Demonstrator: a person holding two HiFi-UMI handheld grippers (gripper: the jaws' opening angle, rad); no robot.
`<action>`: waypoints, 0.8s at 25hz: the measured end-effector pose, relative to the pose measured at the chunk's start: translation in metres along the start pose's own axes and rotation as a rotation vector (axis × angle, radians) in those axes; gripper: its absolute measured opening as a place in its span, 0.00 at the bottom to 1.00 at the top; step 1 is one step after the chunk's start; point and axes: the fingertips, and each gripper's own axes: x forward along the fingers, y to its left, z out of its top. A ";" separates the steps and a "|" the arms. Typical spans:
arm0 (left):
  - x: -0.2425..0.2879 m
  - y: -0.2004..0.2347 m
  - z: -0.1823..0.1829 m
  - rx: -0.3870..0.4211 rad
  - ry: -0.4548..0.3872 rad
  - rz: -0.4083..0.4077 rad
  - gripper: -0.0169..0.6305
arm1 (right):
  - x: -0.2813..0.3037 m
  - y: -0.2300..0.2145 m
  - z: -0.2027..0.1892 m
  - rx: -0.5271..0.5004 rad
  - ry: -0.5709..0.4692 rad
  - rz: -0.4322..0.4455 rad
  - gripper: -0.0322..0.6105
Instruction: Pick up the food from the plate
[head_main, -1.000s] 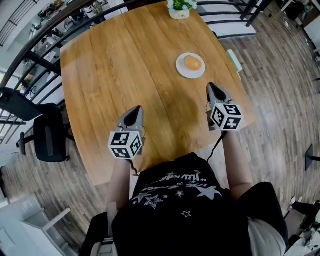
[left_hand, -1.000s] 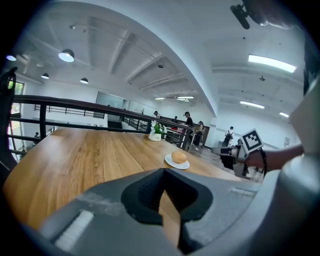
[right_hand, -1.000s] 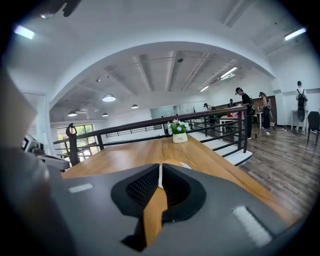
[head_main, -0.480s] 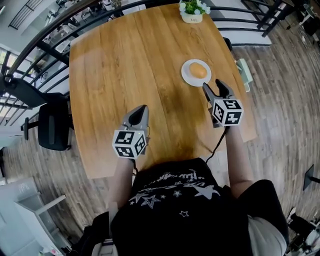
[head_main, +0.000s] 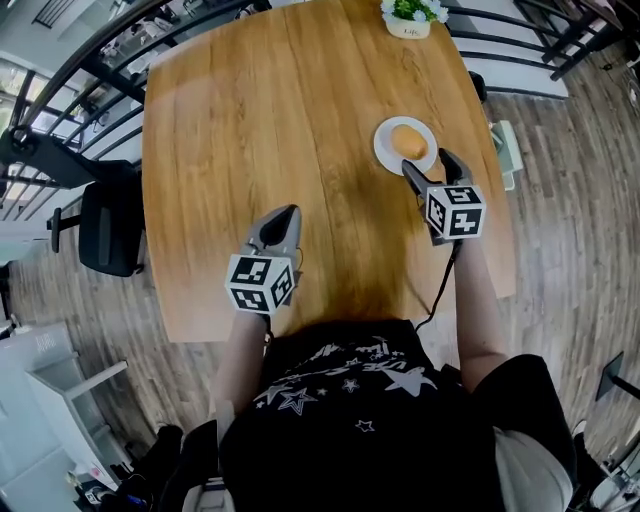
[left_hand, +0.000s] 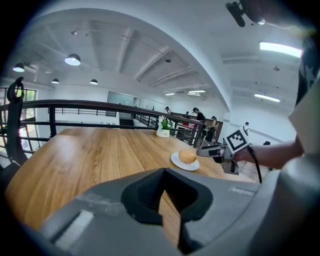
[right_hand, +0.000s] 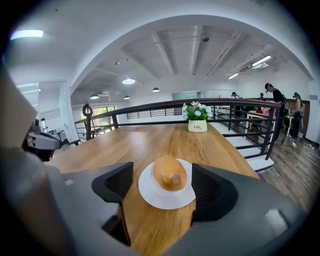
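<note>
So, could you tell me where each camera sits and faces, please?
Head view: on the head, steeply down at the table; left claw, right claw, torso show.
Left gripper view: on left claw, facing the bun; shut jaws show.
Right gripper view: on right claw, facing the bun; jaws, just opening, frame it untouched.
All share the plate.

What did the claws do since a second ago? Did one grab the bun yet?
The right claw moved forward across the table to the white plate. Its jaws have just been opening and now stand wide, with the bun ahead between them, not gripped. Nothing was taken hold of. The left claw stayed shut, and the bun is still on the plate.
</note>
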 end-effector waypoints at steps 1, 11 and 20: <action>0.001 0.001 0.000 -0.003 0.004 0.007 0.03 | 0.005 -0.003 -0.001 -0.011 0.011 -0.002 0.61; 0.013 0.007 -0.004 -0.031 0.029 0.059 0.03 | 0.050 -0.017 -0.016 -0.119 0.140 0.042 0.65; 0.007 0.010 -0.021 -0.069 0.053 0.106 0.03 | 0.067 -0.015 -0.025 -0.154 0.160 0.087 0.65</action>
